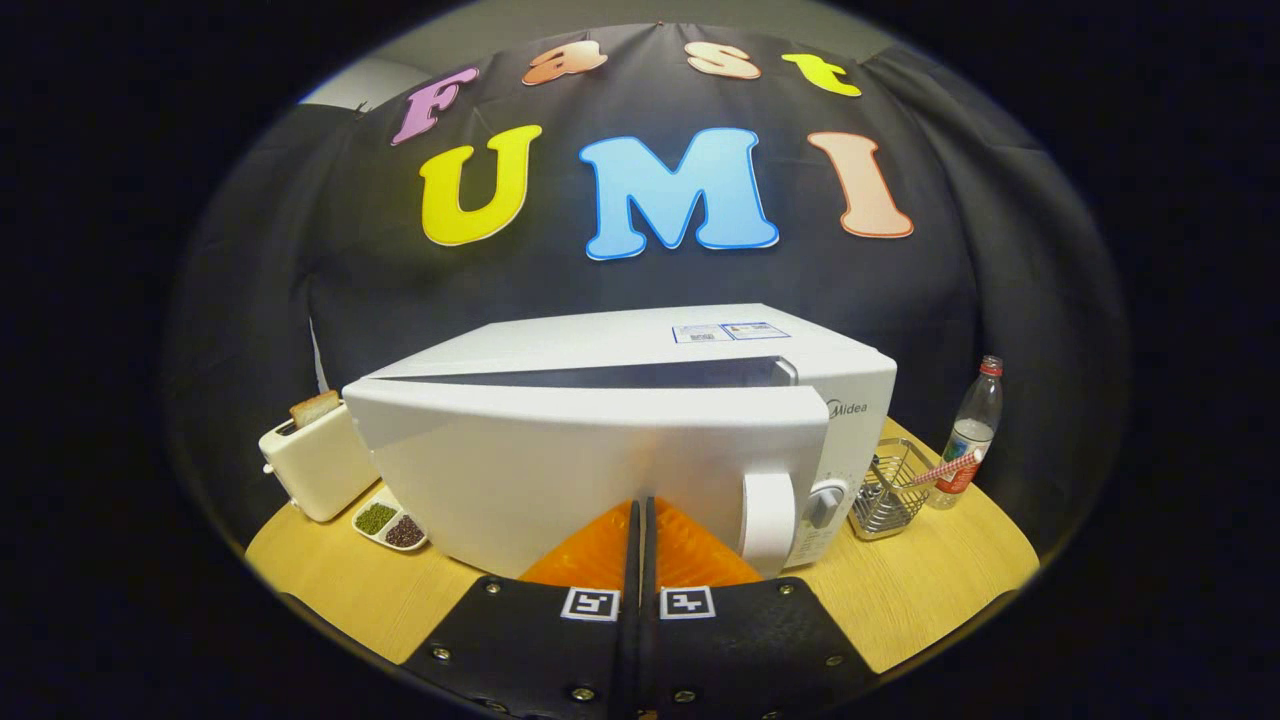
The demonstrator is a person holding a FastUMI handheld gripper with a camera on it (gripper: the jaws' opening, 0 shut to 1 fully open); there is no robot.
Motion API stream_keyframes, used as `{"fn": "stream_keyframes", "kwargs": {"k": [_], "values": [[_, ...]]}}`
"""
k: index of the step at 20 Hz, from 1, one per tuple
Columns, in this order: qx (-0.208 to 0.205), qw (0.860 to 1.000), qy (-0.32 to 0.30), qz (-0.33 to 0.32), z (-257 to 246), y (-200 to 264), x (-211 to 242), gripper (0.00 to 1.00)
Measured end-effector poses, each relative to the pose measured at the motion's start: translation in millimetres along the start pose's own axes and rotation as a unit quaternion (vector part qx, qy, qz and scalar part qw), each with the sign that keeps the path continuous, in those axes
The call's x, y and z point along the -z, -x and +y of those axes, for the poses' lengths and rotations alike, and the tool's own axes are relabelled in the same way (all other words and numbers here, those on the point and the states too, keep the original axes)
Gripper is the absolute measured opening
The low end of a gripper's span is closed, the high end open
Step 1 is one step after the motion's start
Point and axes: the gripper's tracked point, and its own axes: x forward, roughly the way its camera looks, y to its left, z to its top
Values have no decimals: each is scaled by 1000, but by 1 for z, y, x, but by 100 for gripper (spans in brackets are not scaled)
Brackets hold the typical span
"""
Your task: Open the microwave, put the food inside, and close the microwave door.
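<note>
Pressing nose-first at the microwave door [560, 470], the gripper [640, 520] has its fingers closed together, nothing between them. The door stands slightly ajar straight ahead, its handle [768, 522] just right of the fingertips; the microwave [640, 340] fills the tabletop's [330, 590] middle.

1. We see a white microwave [640, 400] on the wooden table, just ahead of the fingers.
2. Its door [560, 470] stands slightly ajar, a dark gap showing along its top edge.
3. The door's handle [768, 522] sits beside the control knob [826, 503].
</note>
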Motion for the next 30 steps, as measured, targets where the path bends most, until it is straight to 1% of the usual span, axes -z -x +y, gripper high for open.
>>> {"fn": "stream_keyframes", "kwargs": {"k": [6,9,11,13,14,15,16,17,18,22,26,30], "values": [[17,1000,-6,-4,-7,-19,-6,1],[20,1000,-17,-6,-8,-22,-8,1],[26,1000,6,-13,-8,-23,-9,1],[27,999,14,-18,-9,-26,-11,1],[29,999,13,-20,-12,-31,-13,1],[27,1000,0,-9,-11,-27,-13,1],[27,1000,-7,-6,-9,-31,-11,3],[28,1000,-7,-3,-9,-28,-10,3],[22,1000,-3,-2,-3,-18,-11,3],[11,999,14,-44,9,28,-34,3],[7,998,9,-68,16,76,-44,3],[6,995,19,-94,17,122,-55,2]]}}
